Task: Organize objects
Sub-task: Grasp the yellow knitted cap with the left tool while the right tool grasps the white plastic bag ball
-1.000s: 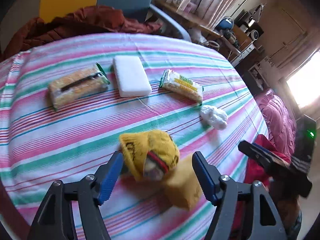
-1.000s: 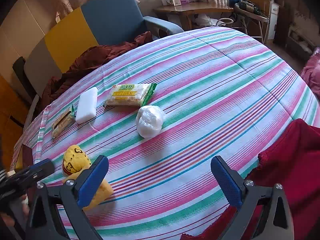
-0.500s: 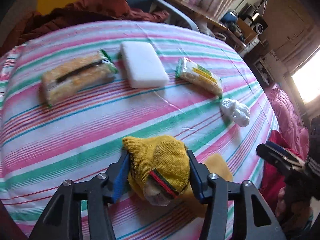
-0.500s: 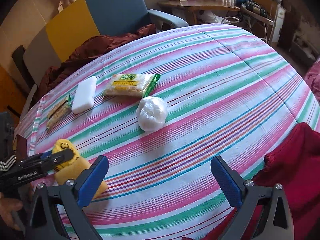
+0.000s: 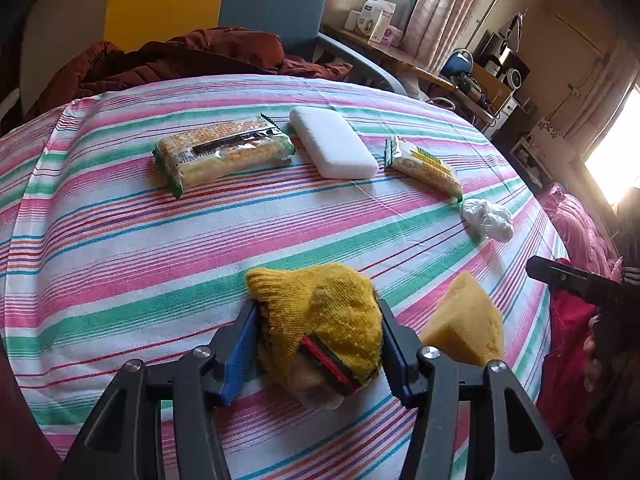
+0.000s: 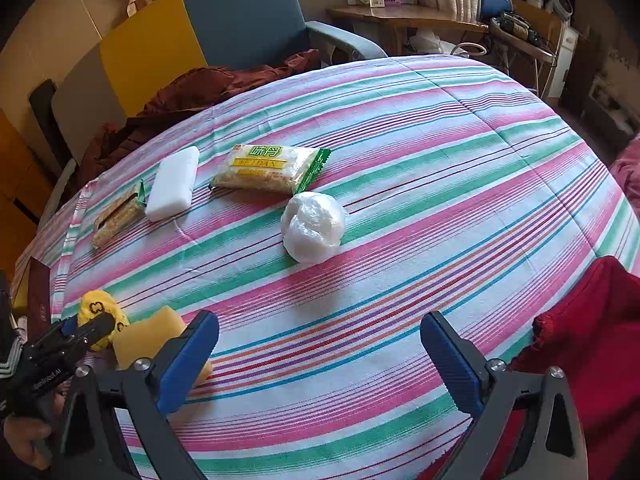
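Note:
My left gripper (image 5: pixel 316 344) is shut on a yellow knit sock bundle (image 5: pixel 320 312) with a red and black band, held just above the striped tablecloth (image 5: pixel 120 240). A yellow sponge (image 5: pixel 464 320) lies just right of it. Further back lie a cracker pack (image 5: pixel 224 152), a white block (image 5: pixel 332 142), a yellow-green snack pack (image 5: pixel 424 166) and a white plastic-bag ball (image 5: pixel 486 220). My right gripper (image 6: pixel 320 356) is open and empty over the near table edge, with the bag ball (image 6: pixel 312 226) ahead of it. The sock (image 6: pixel 100 316) and sponge (image 6: pixel 152 336) show at its left.
A blue and yellow armchair (image 6: pixel 224 20) with a brown garment (image 5: pixel 180 56) stands behind the table. A red cloth (image 6: pixel 592 340) lies at the right near edge. A wooden side table (image 6: pixel 404 14) with boxes is at the back.
My left gripper closed on the yellow sock bundle and lifted it slightly away from the sponge. The right gripper stayed open and barely moved.

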